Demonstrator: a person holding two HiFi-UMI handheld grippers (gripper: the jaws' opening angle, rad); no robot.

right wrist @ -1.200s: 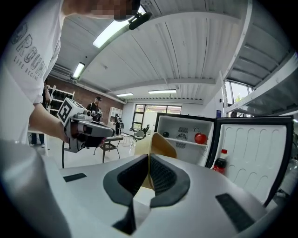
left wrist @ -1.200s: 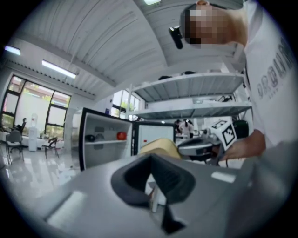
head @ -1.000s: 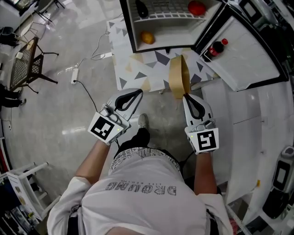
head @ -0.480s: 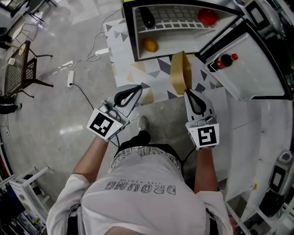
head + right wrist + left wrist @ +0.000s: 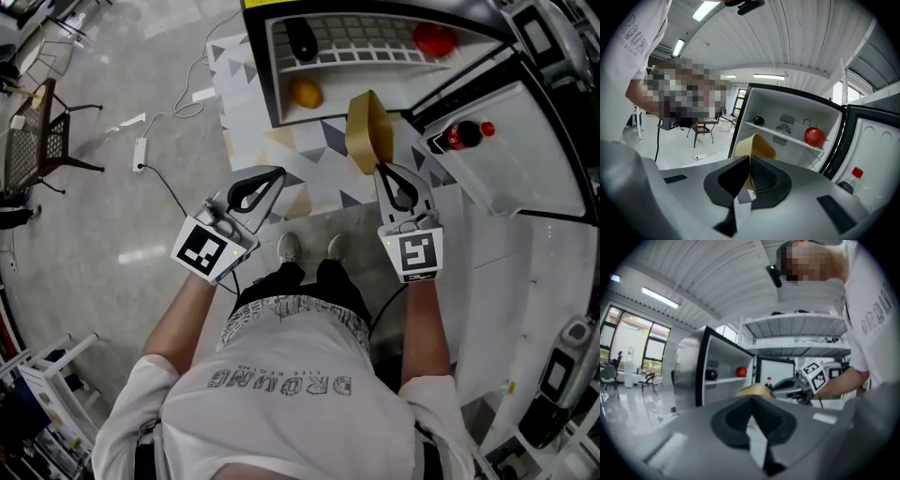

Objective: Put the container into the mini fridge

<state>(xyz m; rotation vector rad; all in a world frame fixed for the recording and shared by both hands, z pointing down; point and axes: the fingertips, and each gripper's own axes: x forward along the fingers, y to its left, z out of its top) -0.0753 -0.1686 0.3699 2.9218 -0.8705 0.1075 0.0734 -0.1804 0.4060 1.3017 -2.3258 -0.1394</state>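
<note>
Hovering before the open mini fridge [image 5: 274, 70] with the container [image 5: 361, 131] up on edge.
Head view: glossy grey floor [image 5: 112, 244], triangle-patterned mat [image 5: 246, 103]; the container's long axis runs from the right gripper [image 5: 382, 171] towards the fridge. Left gripper view: left gripper [image 5: 751, 401] closed, empty. Right gripper view: jaws clamped on the container's rim, fridge shelves ahead.
</note>
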